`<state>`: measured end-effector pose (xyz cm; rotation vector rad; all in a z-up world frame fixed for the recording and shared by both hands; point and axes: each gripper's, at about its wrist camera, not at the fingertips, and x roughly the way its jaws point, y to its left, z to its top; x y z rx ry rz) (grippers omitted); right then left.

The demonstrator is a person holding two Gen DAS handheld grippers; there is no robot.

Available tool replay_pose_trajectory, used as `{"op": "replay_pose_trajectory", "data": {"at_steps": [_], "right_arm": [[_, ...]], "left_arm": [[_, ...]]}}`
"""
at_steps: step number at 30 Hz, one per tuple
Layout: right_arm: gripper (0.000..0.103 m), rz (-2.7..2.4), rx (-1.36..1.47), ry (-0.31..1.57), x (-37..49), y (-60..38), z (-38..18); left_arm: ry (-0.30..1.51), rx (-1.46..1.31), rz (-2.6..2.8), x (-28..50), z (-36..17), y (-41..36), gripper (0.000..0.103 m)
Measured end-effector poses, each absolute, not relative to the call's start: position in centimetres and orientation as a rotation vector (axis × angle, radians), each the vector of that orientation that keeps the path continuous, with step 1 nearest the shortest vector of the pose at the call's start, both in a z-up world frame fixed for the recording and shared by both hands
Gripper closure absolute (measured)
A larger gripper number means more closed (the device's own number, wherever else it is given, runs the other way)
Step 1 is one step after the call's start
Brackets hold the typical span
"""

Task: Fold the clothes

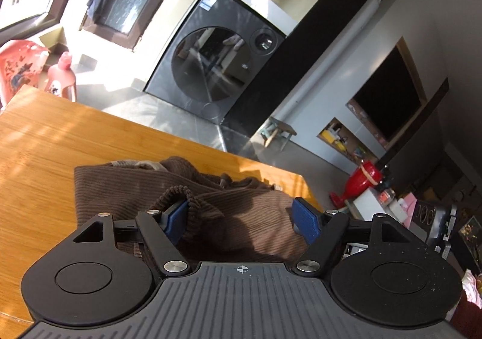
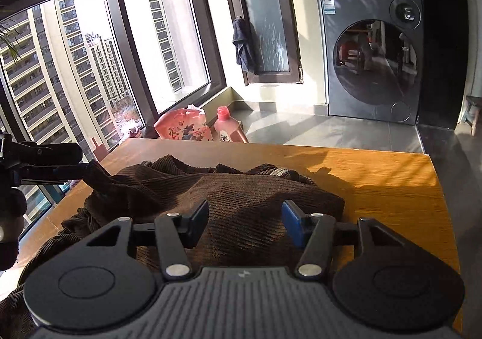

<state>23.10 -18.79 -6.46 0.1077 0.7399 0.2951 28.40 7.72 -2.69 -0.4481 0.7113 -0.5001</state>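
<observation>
L tongs spread over brown corduroy garment, bunched on desk; a cuff is draped on one pad. R tongs spread too. Risk: cuff gets snagged, bunch dragged.

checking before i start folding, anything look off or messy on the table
The brown sweater lies bunched and rumpled on the wooden table, not spread flat. One ribbed edge is draped over a finger of the open left claw. Nothing looks spilled or damaged.
</observation>
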Motion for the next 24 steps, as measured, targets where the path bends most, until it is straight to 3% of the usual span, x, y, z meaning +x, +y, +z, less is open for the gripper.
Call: {"op": "replay_pose_trajectory", "data": {"at_steps": [3,4,5,7,9,16,24], "right_arm": [[0.048,0.298,0.102,0.738,23.9,-18.7,-6.5],[0.048,0.299,0.100,0.737,24.2,-18.7,-6.5],[0.047,0.301,0.104,0.738,24.4,-18.8,-6.4],[0.047,0.305,0.148,0.736,24.4,-19.7,-5.6],[0.046,0.298,0.179,0.704,24.4,-21.1,-4.4],[0.046,0.206,0.390,0.741,27.5,-27.2,-5.0],[0.046,0.235,0.565,0.797,30.0,-27.7,-8.6]], "left_arm": [[0.788,-0.384,-0.440,29.2,-4.2,7.5,0.044],[0.788,-0.384,-0.439,29.2,-4.1,7.9,0.044],[0.775,-0.390,-0.435,29.1,-3.5,8.6,0.042],[0.731,-0.409,-0.417,28.8,-2.0,10.2,0.026],[0.715,-0.437,-0.376,29.0,-1.1,12.2,0.022],[0.897,-0.620,-0.293,33.2,-4.2,16.1,0.022],[0.891,-0.701,-0.354,35.3,-6.0,14.7,0.025]]}}
